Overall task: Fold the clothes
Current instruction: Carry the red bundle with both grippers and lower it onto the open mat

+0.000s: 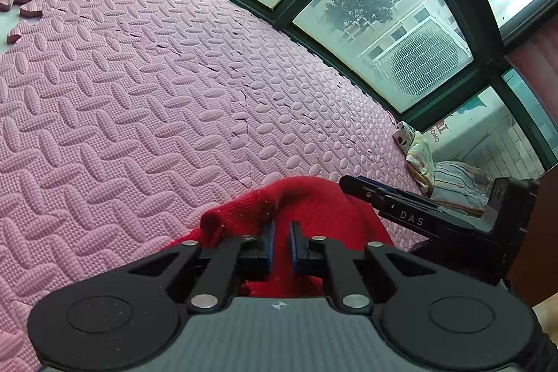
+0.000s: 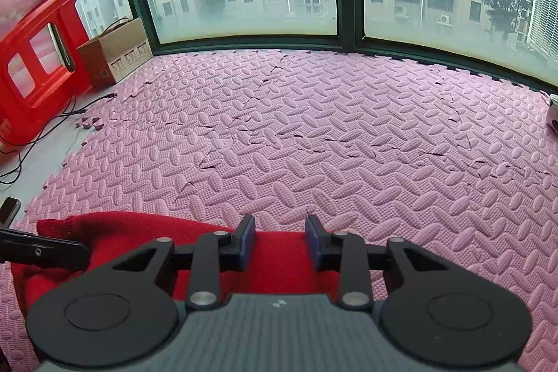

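- Nearest the lens in both wrist views sits each gripper's own grey and black body, with the red sweater [image 1: 314, 204] bunched right under the fingers.
- Pink foam mat [image 2: 314, 135] carries everything; it runs to the dark window frame [image 2: 244, 44] at its far edge, and several tile seams gape in the middle.
- Red plastic stool [image 2: 38, 58] lies tipped at the mat's far left corner, with a cardboard box [image 2: 115, 51] just beside it and black cables [image 2: 42, 128] trailing over the bare floor by the left edge.
- Folded striped clothes [image 1: 457, 183] are stacked at the mat's right edge, near the window.
- Red sweater lies at the near edge of the mat, close to its left side in the right wrist view, well apart from all of these.
- Left gripper [image 1: 282, 232] has its fingers nearly together, clamped on a raised fold of the sweater.
- Right gripper [image 2: 280, 229] has its fingers apart; the sweater's edge lies beneath and between them, and the pads press on nothing.
- Right gripper's black fingers show just to the right of the left one, over the sweater.
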